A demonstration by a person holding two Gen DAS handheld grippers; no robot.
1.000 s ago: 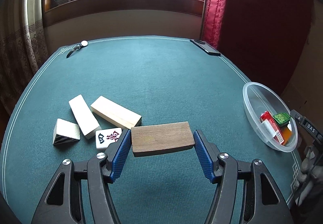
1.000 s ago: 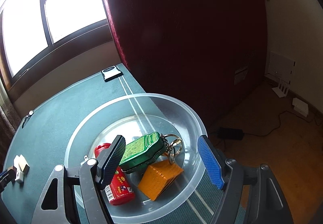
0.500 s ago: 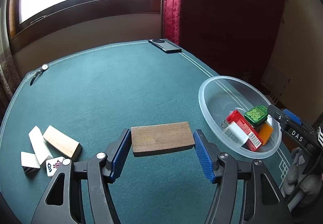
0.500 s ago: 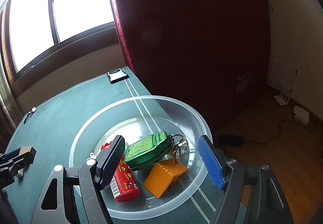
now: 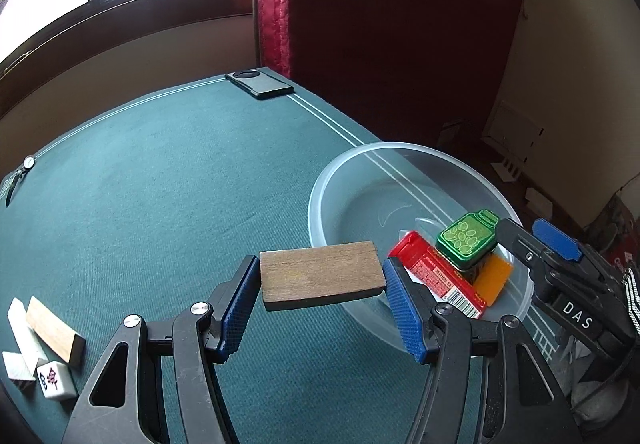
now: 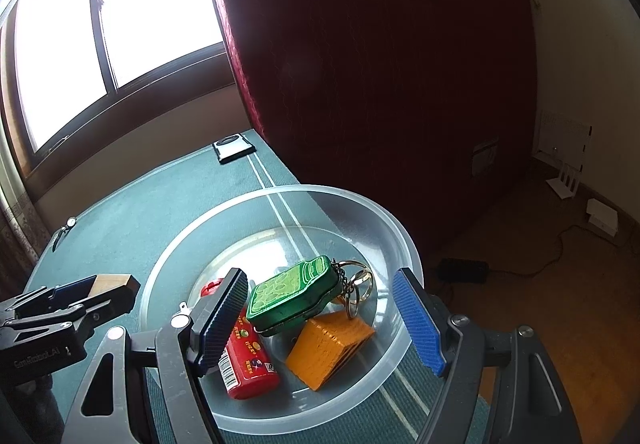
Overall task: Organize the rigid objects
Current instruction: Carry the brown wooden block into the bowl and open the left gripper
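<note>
A green felt desk (image 5: 160,204) with white border lines stands under a wide window (image 6: 120,24) in a dark wooden frame; daylight pours through it, washed out to white. A deep red curtain (image 6: 360,64) hangs beside the window. The wall (image 5: 140,44) below the sill is beige. To the right lies a brown wooden floor (image 6: 560,284), with a black cable (image 6: 532,271) running across it.

We see a brown wood-grain block (image 5: 322,276), a green leaf-patterned tin (image 6: 294,294), a red box (image 6: 248,360), an orange block (image 6: 330,344), a teal bench (image 5: 160,184).
</note>
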